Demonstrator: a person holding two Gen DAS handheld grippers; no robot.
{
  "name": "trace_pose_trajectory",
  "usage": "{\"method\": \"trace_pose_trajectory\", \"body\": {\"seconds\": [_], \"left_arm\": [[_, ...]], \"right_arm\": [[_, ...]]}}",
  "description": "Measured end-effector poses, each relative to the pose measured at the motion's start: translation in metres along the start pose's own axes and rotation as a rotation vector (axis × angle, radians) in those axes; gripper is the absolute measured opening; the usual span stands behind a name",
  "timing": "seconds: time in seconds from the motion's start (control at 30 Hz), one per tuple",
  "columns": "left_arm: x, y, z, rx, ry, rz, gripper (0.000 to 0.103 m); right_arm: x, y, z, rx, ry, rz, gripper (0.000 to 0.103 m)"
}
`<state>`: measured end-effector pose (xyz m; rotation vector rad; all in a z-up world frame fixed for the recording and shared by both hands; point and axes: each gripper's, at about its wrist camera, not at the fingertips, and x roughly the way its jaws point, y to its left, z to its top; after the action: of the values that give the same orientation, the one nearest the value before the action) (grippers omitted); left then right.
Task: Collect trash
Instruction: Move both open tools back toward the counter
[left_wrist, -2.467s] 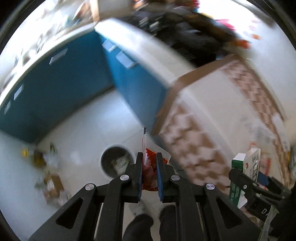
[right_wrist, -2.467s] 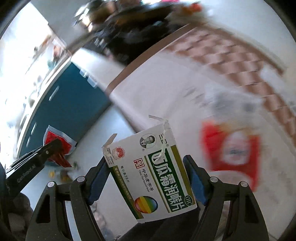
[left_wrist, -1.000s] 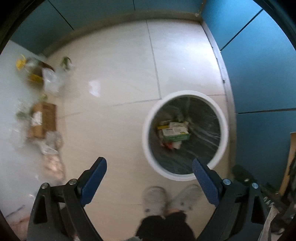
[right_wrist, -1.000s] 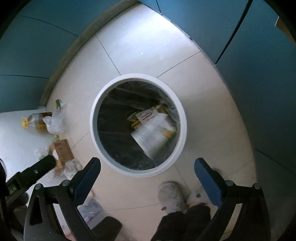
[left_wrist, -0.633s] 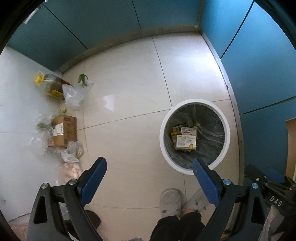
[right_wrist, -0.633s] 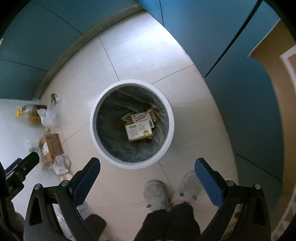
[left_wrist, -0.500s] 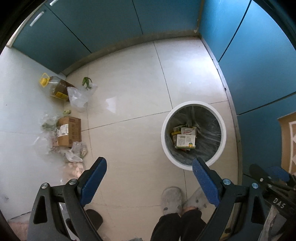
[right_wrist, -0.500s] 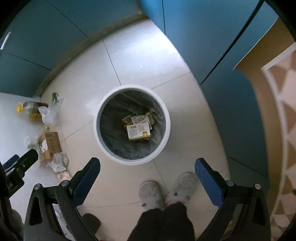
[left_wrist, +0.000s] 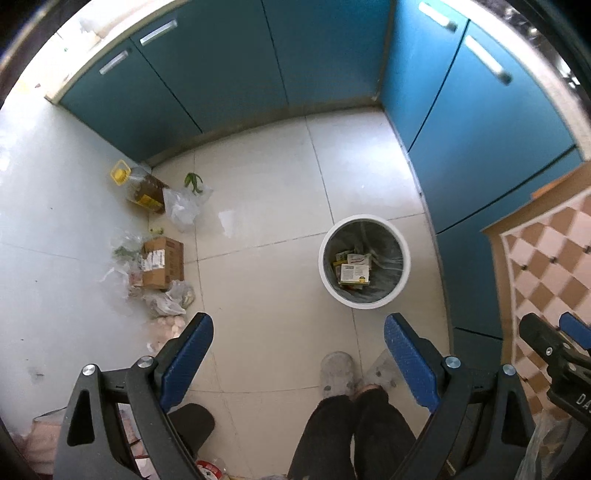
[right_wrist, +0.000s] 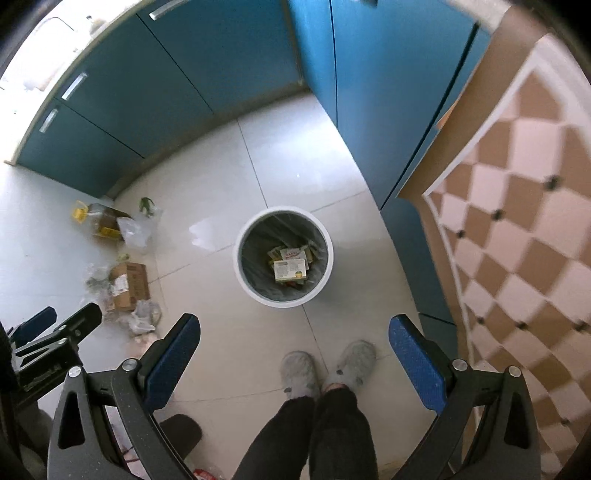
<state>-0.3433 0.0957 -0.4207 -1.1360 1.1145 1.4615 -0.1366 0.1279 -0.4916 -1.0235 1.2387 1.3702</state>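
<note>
A round white trash bin (left_wrist: 404, 264) (right_wrist: 236, 258) with a clear liner stands on the tiled floor. Inside lie several packets, with a green-and-white medicine box (left_wrist: 354, 273) (right_wrist: 290, 269) on top. My left gripper (left_wrist: 297, 325) hangs high above the floor, open and empty, with the bin just right of its centre. My right gripper (right_wrist: 293, 326) is also open and empty, the bin straight ahead between its blue pads (right_wrist: 173, 350). The right gripper's black frame (left_wrist: 554, 354) shows at the left view's right edge.
Blue cabinets (left_wrist: 295, 59) line the back and right. A table with a checkered cloth (right_wrist: 524, 229) fills the right. By the left wall lie an oil bottle (left_wrist: 142, 188), plastic bags (left_wrist: 183, 206) and a cardboard box (left_wrist: 162, 264). A person's slippers (right_wrist: 321, 363) are below.
Both grippers held trash 2.5 s ago; they have opened, and the red packet and the medicine box lie in the bin. Since then both have risen, and the bin looks smaller.
</note>
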Motion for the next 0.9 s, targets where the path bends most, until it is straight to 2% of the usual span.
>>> {"method": "trace_pose_trajectory", "body": {"seconds": [0.13, 0.3, 0.43, 0.57, 0.7, 0.83, 0.9], "left_arm": [[-0.046, 0.000, -0.008, 0.021, -0.029, -0.011, 0.095], [-0.098, -0.003, -0.022, 0.054, -0.086, -0.023, 0.095], [-0.125, -0.004, -0.029, 0.068, -0.114, -0.035, 0.094], [-0.153, -0.022, -0.029, 0.103, -0.154, -0.042, 0.095], [-0.184, -0.075, -0.021, 0.186, -0.210, -0.105, 0.095], [-0.211, -0.156, -0.017, 0.308, -0.239, -0.194, 0.095], [-0.217, -0.206, -0.020, 0.365, -0.226, -0.245, 0.095]], "right_arm": [[-0.072, 0.005, -0.012, -0.006, -0.034, 0.013, 0.103], [-0.140, 0.013, -0.029, -0.009, -0.071, 0.031, 0.103], [-0.179, 0.016, -0.043, 0.007, -0.108, 0.049, 0.103], [-0.204, 0.004, -0.055, 0.061, -0.136, 0.095, 0.103], [-0.229, -0.035, -0.063, 0.161, -0.158, 0.144, 0.103], [-0.263, -0.122, -0.078, 0.330, -0.225, 0.140, 0.101], [-0.276, -0.169, -0.091, 0.409, -0.262, 0.134, 0.085]]}}
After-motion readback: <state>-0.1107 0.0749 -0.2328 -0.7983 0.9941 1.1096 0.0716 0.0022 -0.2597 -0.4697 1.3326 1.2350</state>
